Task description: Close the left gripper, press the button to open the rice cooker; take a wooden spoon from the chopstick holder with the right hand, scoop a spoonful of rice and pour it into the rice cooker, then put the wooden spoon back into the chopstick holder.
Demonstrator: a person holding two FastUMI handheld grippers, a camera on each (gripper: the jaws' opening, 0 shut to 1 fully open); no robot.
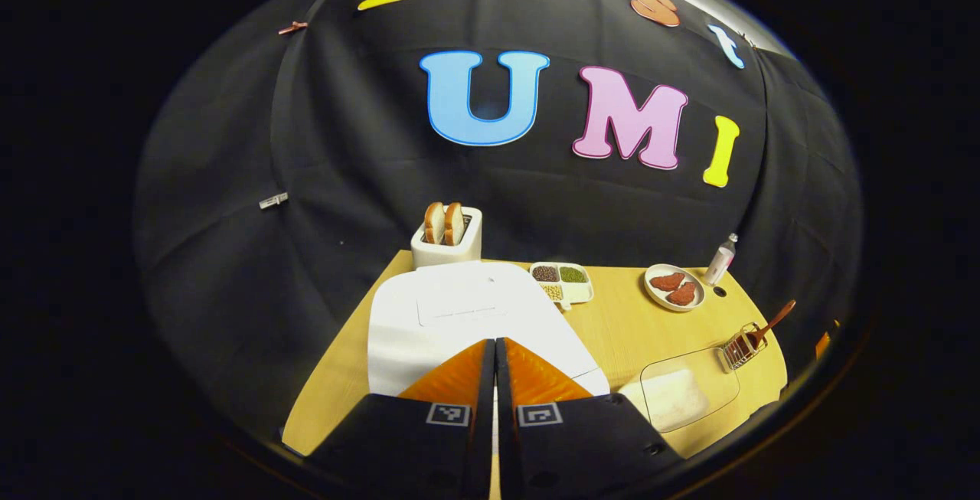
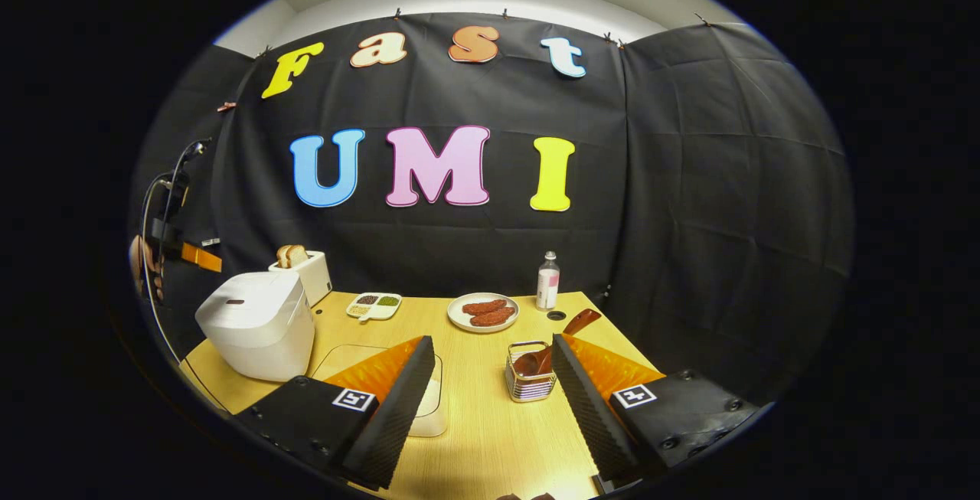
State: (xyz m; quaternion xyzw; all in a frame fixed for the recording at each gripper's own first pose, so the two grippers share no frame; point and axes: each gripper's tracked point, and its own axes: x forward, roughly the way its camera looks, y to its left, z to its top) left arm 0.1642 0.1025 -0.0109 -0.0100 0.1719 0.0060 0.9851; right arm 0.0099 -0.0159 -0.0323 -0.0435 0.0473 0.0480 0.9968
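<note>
Wooden spoon (image 2: 553, 341) in chopstick holder (image 2: 530, 382)

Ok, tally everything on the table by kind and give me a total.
Rice cooker: 1
Toaster: 1
Bread slices in the toaster: 2
Divided dish of grains: 1
Plate: 1
Meat pieces on the plate: 2
Bottle: 1
Chopstick holder: 1
Wooden spoon in the holder: 1
Clear rice container: 1
Total: 12

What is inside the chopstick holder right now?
The chopstick holder holds one wooden spoon, its handle leaning out toward the right over the rim. The end inside is partly screened by the wires. Whether anything else lies at the bottom cannot be told.
</note>
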